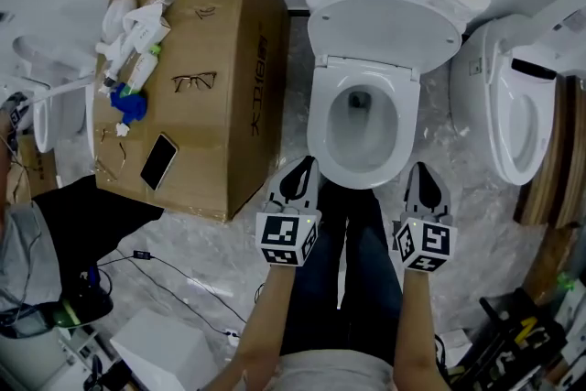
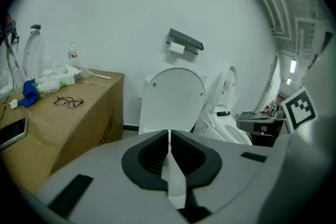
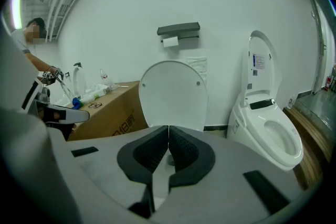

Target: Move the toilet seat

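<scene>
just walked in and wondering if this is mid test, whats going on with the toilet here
A person stands facing the middle toilet, holding the left gripper and the right gripper just short of its front edge. Both grippers are shut with nothing between their jaws. The lid stands raised, and the seat looks to be down on the bowl, not yet handled.

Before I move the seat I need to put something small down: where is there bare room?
The cardboard box top is bare in the strip between the phone, the glasses and its edge facing the toilet. Its side away from the toilet is crowded with bottles. The floor below carries cables.
</scene>
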`<state>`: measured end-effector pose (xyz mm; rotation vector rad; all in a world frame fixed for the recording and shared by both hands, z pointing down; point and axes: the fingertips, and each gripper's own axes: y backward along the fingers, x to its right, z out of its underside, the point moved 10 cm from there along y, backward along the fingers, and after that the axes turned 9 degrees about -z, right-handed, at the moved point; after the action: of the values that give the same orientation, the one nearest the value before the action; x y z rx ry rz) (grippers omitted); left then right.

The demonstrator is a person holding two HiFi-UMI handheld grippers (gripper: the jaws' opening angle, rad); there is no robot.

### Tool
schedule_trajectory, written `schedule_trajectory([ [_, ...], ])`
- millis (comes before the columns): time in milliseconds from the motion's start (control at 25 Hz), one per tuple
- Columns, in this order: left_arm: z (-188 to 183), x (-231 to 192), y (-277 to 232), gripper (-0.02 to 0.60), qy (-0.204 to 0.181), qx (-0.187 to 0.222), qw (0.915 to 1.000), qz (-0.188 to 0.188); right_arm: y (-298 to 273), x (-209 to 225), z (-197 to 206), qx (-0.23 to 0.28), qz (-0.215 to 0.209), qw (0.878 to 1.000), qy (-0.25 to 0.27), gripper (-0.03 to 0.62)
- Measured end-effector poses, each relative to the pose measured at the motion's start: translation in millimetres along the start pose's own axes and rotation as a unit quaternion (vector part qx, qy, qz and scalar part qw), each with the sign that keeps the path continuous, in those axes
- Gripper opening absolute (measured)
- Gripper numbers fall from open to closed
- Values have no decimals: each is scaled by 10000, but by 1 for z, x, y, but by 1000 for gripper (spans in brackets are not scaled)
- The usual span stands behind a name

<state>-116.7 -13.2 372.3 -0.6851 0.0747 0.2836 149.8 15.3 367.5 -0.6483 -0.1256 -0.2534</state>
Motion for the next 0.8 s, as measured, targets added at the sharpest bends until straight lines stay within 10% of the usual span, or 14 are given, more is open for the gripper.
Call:
schedule_trajectory([
  [800,102,-15,-80,18,73,-1507,9885,17,-65,47,113,-934,-158,9915,-897,17],
])
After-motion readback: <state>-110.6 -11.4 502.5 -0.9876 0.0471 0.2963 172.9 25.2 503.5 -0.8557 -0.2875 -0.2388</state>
